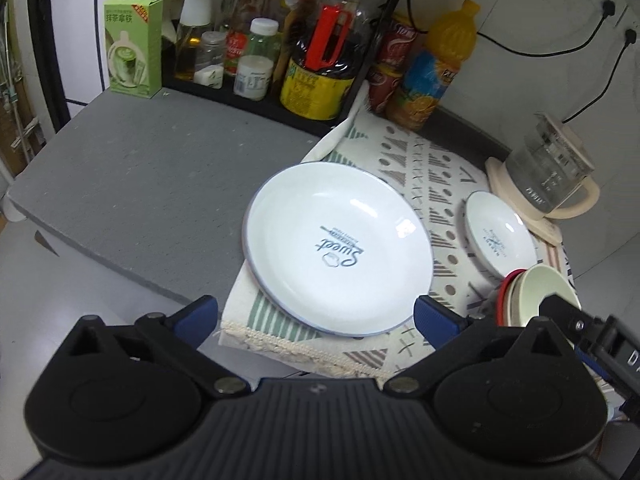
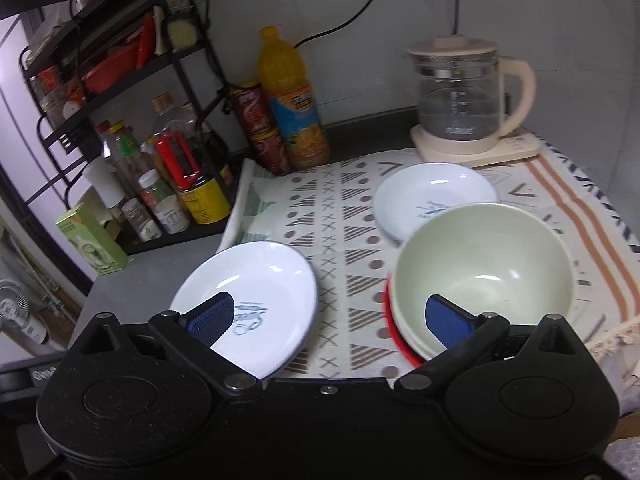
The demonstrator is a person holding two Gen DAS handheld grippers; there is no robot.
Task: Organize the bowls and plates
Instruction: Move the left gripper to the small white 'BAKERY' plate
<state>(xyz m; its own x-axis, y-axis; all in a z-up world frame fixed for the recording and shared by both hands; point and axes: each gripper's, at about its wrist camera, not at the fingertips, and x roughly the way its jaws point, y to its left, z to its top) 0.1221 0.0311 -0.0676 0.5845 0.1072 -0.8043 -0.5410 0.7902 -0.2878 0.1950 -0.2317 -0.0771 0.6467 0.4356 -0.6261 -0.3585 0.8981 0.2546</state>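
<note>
Your left gripper [image 1: 316, 316] has its jaws spread wide, and nothing is between its 2 blue pads [image 1: 202, 314]. Just ahead of them lies the large white plate [image 1: 338, 250], apart from both pads, with its near rim in the gap between them. In its middle you can read "Sweet" in blue script, upside down from this side; the smaller print above the word is too fine to read. The plate rests on the patterned cloth [image 1: 424, 184], and its left edge hangs over the grey counter [image 1: 152, 184].

Your right gripper [image 2: 328, 320] is also fully open and holds nothing. Its right pad sits in front of the pale green bowl [image 2: 484, 256], which is stacked on other bowls, with a red rim [image 2: 390, 320] showing under it. I cannot tell if that pad touches the bowl. Its left pad stands in front of the large plate.

Behind the green bowl lies the small white plate [image 2: 434, 196] with a blue print, blurred here.

Farther back stands a glass kettle [image 2: 460, 96] on its cream base, with a label too small to read. Near the wall there is an orange juice bottle [image 2: 292, 104] and 2 red cans [image 2: 260, 128]. On the left, a green box [image 1: 134, 46] carries Chinese characters and a picture of a cup.
</note>
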